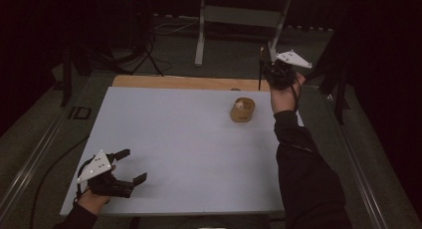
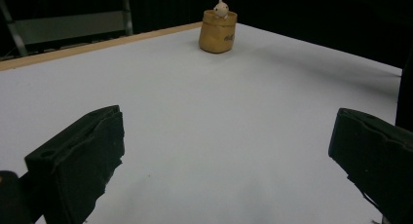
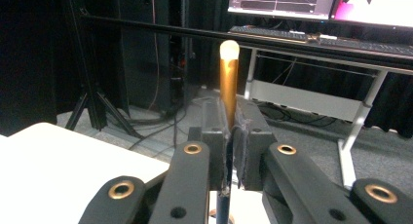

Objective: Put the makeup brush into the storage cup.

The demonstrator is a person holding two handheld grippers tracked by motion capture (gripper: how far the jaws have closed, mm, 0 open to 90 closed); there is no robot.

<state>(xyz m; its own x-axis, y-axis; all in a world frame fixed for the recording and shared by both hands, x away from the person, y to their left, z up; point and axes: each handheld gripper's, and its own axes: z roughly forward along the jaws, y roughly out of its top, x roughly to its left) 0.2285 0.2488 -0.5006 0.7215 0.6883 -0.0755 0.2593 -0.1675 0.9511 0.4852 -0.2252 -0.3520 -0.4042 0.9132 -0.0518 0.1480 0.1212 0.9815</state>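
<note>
A tan pouch-shaped holder (image 1: pixel 242 111) with a small white figure at its rim stands on the white table (image 1: pixel 174 139), toward the far right. In the left gripper view the holder (image 2: pixel 217 31) is far ahead. My right gripper (image 1: pixel 272 69) hovers above the table's far right corner, shut on a thin dark pen (image 1: pixel 260 72). In the right gripper view the pen (image 3: pixel 228 83) stands upright between the pads, with a gold upper part and a white rounded tip. My left gripper (image 1: pixel 130 165) rests near the front left edge, jaws wide open and nothing between them (image 2: pixel 224 160).
A wooden strip (image 1: pixel 189 82) runs along the table's far edge. Beyond it stand a grey desk frame (image 1: pixel 201 35) and a tripod (image 1: pixel 147 50) on the floor. Monitors (image 3: pixel 311 2) and a keyboard sit on a desk ahead of the right gripper.
</note>
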